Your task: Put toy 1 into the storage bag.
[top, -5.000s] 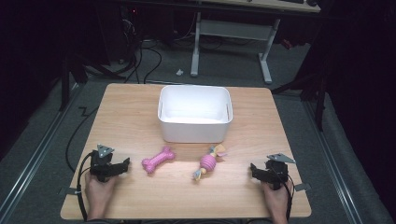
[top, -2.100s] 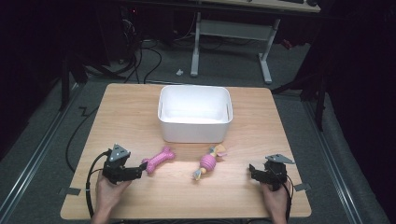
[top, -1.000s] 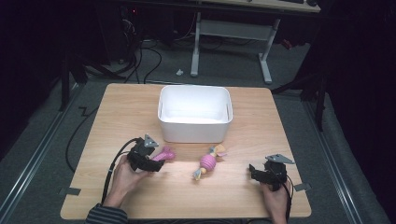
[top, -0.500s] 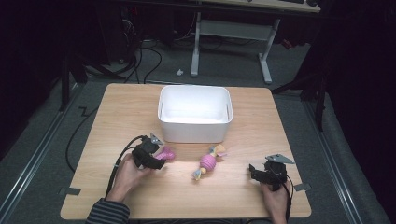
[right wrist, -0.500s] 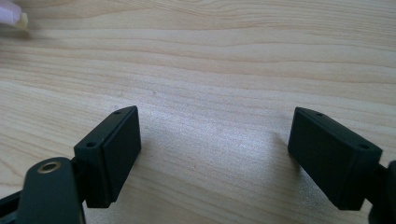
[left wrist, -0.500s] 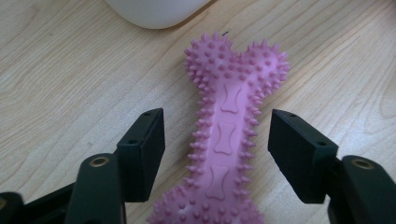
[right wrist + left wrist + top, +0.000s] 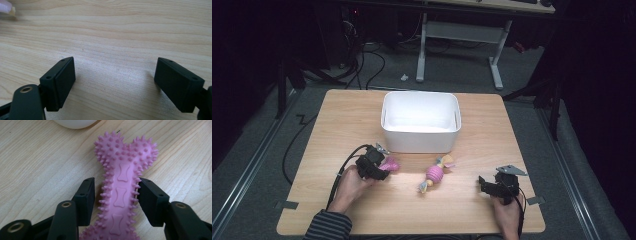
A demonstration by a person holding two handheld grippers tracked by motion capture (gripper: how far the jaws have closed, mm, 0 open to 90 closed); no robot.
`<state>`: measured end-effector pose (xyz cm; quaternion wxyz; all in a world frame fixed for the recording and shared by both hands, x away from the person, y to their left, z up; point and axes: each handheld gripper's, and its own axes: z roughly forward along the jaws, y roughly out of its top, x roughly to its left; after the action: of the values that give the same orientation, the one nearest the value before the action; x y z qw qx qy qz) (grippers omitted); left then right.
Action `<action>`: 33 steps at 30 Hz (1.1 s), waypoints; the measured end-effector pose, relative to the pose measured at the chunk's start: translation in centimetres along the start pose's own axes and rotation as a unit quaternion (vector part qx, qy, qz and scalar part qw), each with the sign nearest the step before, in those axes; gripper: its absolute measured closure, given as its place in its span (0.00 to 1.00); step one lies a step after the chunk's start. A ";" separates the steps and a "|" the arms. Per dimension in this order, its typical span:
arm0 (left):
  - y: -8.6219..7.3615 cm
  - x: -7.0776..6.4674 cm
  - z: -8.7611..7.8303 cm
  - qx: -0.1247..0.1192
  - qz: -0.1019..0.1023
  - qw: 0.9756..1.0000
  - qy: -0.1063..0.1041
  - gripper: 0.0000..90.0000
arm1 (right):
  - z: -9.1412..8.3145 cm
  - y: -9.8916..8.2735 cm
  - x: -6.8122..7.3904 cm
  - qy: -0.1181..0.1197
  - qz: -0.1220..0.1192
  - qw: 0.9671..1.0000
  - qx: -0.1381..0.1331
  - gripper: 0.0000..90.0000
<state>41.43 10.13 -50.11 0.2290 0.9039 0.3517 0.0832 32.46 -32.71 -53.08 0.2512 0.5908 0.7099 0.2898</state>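
A pink spiky bone toy (image 7: 391, 163) lies on the wooden table (image 7: 347, 125), just in front of the white bin (image 7: 421, 139). My left gripper (image 7: 381, 168) straddles the bone's shaft (image 7: 122, 191). Its jaws have just been closing around it; one pad touches the spikes and a thin gap shows at the other pad. My right gripper (image 7: 483, 184) rests at the table's front right, open, with bare wood between its jaws (image 7: 115, 75).
A pink and yellow knotted ball toy (image 7: 434, 173) lies between the two grippers, and its tip shows in the right gripper view (image 7: 6, 7). The bin's rounded corner (image 7: 75, 122) lies just beyond the bone. Cables and a desk frame are on the floor behind the table.
My left gripper moved right from the table's front left to the bone and came down over it, its jaws narrowing around the shaft. The right gripper stayed put.
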 end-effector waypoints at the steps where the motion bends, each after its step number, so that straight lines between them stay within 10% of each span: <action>1: 0.0 0.0 0.0 -0.001 0.000 1.000 0.000 0.56 | 0.0 0.0 0.0 0.000 0.000 1.000 0.000 0.19; 33: -0.3 -0.2 -2.4 -0.021 0.008 1.000 -0.013 0.66 | 0.0 0.0 0.0 0.002 -0.003 1.000 0.000 0.19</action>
<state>40.34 11.03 -48.19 0.2516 0.9028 0.3393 0.0810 32.46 -32.71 -53.08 0.2512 0.5883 0.7117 0.2903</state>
